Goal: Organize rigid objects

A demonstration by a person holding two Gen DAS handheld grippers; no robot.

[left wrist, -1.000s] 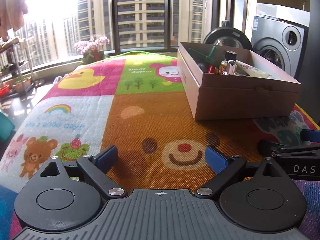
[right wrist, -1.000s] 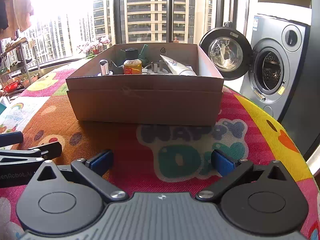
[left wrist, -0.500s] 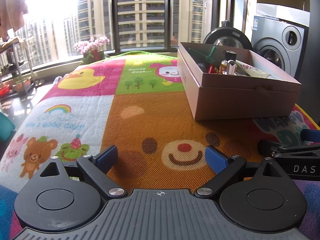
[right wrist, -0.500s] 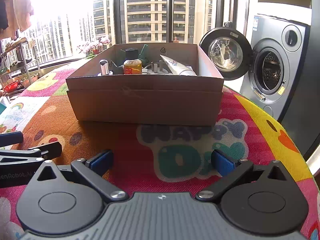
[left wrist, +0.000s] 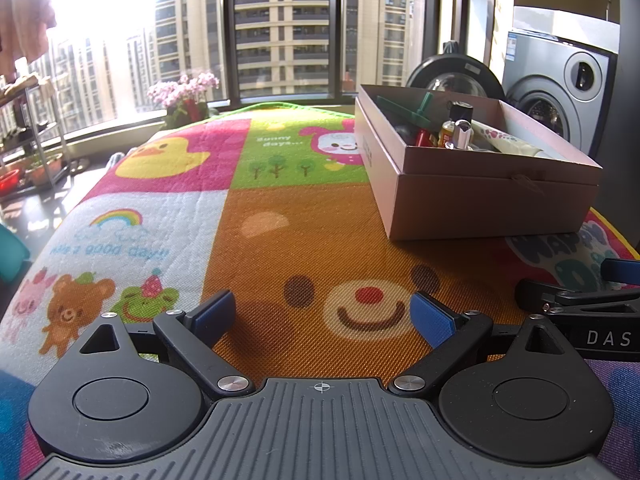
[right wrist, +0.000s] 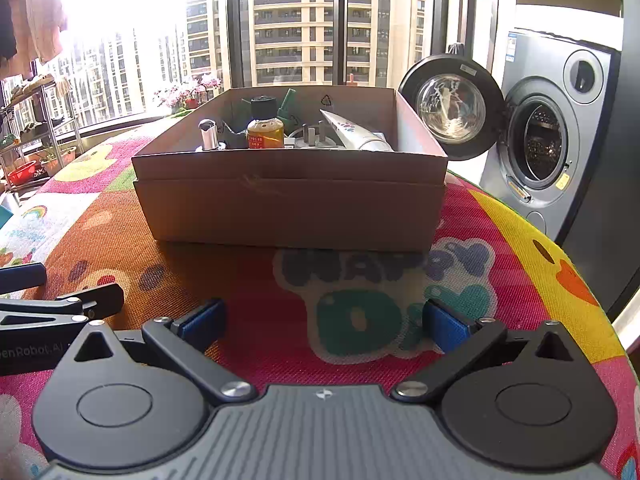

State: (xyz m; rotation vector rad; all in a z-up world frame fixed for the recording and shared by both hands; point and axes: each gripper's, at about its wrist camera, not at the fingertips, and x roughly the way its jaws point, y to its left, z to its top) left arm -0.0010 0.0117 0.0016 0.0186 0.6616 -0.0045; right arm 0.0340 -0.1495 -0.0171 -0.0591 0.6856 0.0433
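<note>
A brown cardboard box (right wrist: 292,208) stands on the colourful cartoon mat (left wrist: 280,240), straight ahead in the right wrist view and at the right in the left wrist view, box (left wrist: 492,204). Inside stand an amber bottle with a black cap (right wrist: 265,128), a silver cylinder (right wrist: 208,134), a green tool (right wrist: 289,106), a white tube (right wrist: 354,134) and a grey plug (right wrist: 314,138). My left gripper (left wrist: 322,314) is open and holds nothing, low over the bear face. My right gripper (right wrist: 322,322) is open and holds nothing, just short of the box's front wall.
A washing machine (right wrist: 560,136) with its round door (right wrist: 450,108) swung open stands right of the table. The mat's right edge (right wrist: 592,280) curves down beside it. Pink flowers (left wrist: 186,92) sit by the window; a metal rack (right wrist: 36,132) stands at left.
</note>
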